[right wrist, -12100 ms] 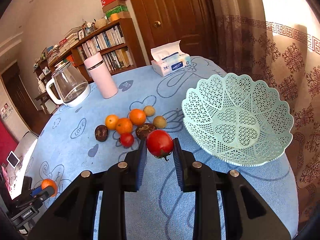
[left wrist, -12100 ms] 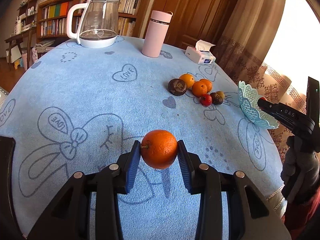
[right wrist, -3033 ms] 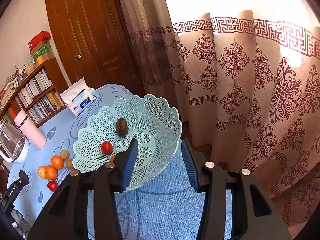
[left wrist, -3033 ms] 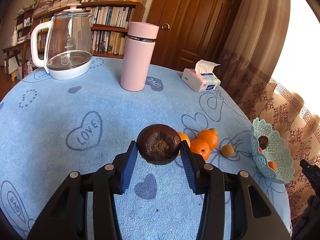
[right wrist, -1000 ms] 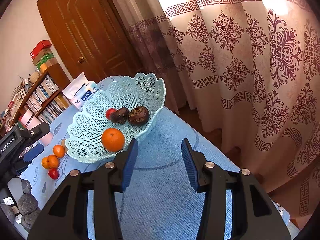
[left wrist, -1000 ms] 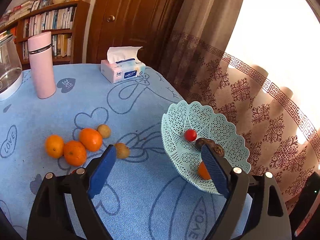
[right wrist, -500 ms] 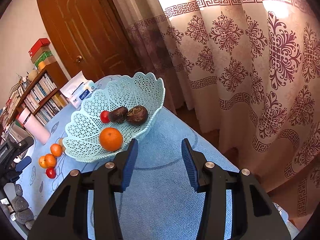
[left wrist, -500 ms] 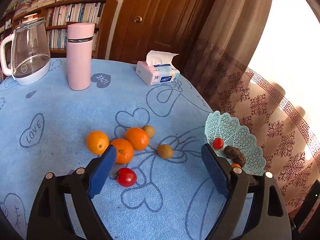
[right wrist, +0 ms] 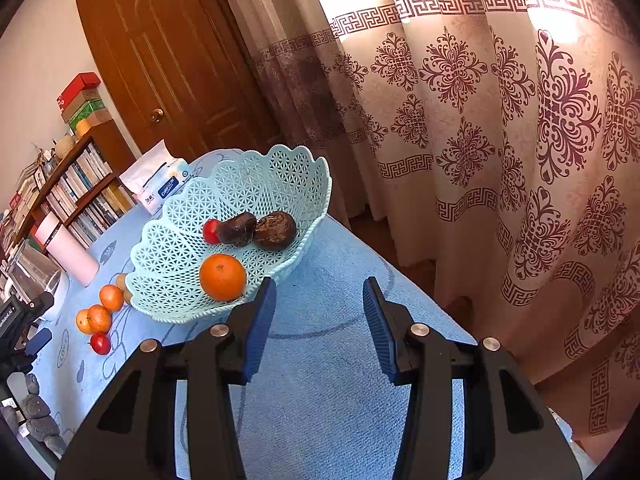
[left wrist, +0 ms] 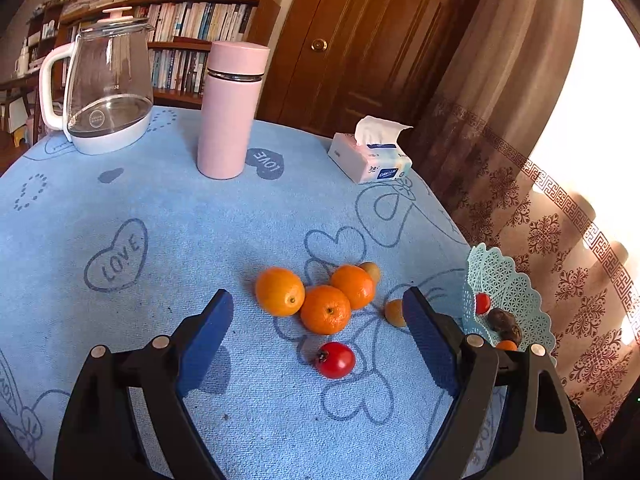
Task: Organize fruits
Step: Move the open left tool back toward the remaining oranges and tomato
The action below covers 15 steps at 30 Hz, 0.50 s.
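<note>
Basket (right wrist: 172, 240) holding four fruits: orange (right wrist: 222, 277), tomato, two dark ones. Six remaining on cloth. I'm hovering left gripper (left wrist: 318, 328) wide, empty, over red tomato (left wrist: 335, 359); right gripper (right wrist: 319, 320) idling empty, part-open.

Standing on the blue tablecloth (left wrist: 168, 208): glass kettle (left wrist: 105, 84), pink flask (left wrist: 230, 110) beside it, tissue box (left wrist: 370, 158) nearer the patterned curtain (right wrist: 500, 128).

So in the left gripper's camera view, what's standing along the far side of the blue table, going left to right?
Clear glass kettle with a white handle → tall pink insulated bottle → white tissue box with a tissue sticking up.
</note>
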Tool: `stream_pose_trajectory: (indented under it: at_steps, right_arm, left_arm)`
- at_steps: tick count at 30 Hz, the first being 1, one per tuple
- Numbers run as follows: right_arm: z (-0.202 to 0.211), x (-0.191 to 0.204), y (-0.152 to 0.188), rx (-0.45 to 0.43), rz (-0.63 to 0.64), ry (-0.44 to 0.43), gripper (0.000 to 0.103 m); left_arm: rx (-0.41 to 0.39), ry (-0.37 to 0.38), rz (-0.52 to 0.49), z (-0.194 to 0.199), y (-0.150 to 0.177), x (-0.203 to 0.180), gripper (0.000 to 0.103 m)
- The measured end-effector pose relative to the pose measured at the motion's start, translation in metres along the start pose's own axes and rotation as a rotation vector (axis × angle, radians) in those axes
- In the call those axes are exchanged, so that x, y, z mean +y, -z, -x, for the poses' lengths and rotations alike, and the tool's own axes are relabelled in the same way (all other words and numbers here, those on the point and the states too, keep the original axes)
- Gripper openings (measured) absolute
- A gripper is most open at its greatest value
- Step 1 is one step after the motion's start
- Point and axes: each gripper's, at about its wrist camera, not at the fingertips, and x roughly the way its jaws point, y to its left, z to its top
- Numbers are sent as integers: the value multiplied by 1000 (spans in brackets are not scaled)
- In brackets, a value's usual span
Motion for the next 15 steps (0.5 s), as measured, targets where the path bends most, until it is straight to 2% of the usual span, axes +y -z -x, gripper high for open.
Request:
stream_pose_trajectory:
  at_steps: [2, 4, 5, 15]
  right_arm:
    - [1, 1, 0, 0, 2, 1, 47]
    - [4, 5, 2, -6, 12, 9, 55]
    - [6, 7, 3, -15, 20, 11, 55]
    - [9, 46, 20, -9, 135, -24, 56]
  left_arm:
    - [-1, -10, 7, -1, -1, 6, 86]
    - [-2, -18, 13, -2, -2, 11, 86]
    - [-1, -22, 16, -3, -2, 13, 86]
    - [50, -61, -6, -27, -7, 25, 85]
